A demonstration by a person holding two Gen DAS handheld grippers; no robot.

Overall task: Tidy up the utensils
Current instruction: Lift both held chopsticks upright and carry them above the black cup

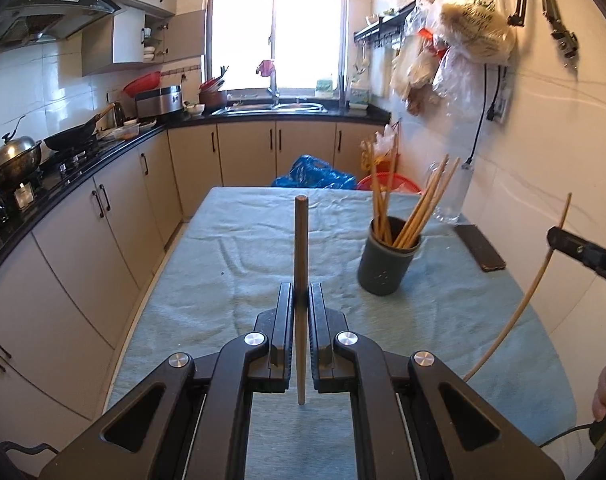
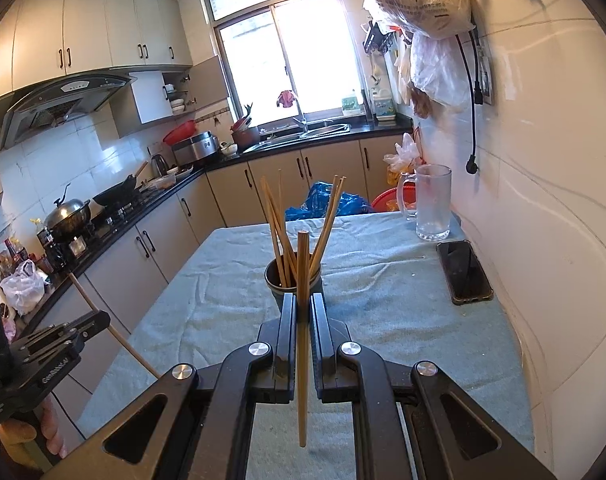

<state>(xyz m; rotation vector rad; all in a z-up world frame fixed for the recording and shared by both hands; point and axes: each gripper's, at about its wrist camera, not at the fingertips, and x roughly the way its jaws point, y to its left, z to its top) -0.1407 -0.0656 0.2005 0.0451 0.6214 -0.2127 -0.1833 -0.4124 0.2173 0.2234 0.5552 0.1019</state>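
A dark grey holder cup (image 1: 386, 258) with several wooden chopsticks (image 1: 417, 210) in it stands on the table, right of centre. It also shows in the right wrist view (image 2: 277, 280), just beyond my right gripper. My left gripper (image 1: 301, 296) is shut on a single wooden chopstick (image 1: 301, 240), held upright above the table, left of the cup. My right gripper (image 2: 303, 306) is shut on another wooden chopstick (image 2: 303, 272), held upright right before the cup. The right gripper (image 1: 583, 254) with its chopstick also shows at the right edge of the left wrist view.
The table has a light blue cloth (image 1: 243, 264). A dark phone (image 2: 465, 272) and a glass mug (image 2: 433, 202) lie along the right wall. Kitchen counters with a stove and pans (image 1: 69, 136) run along the left. A blue bag (image 1: 315, 174) lies behind the table.
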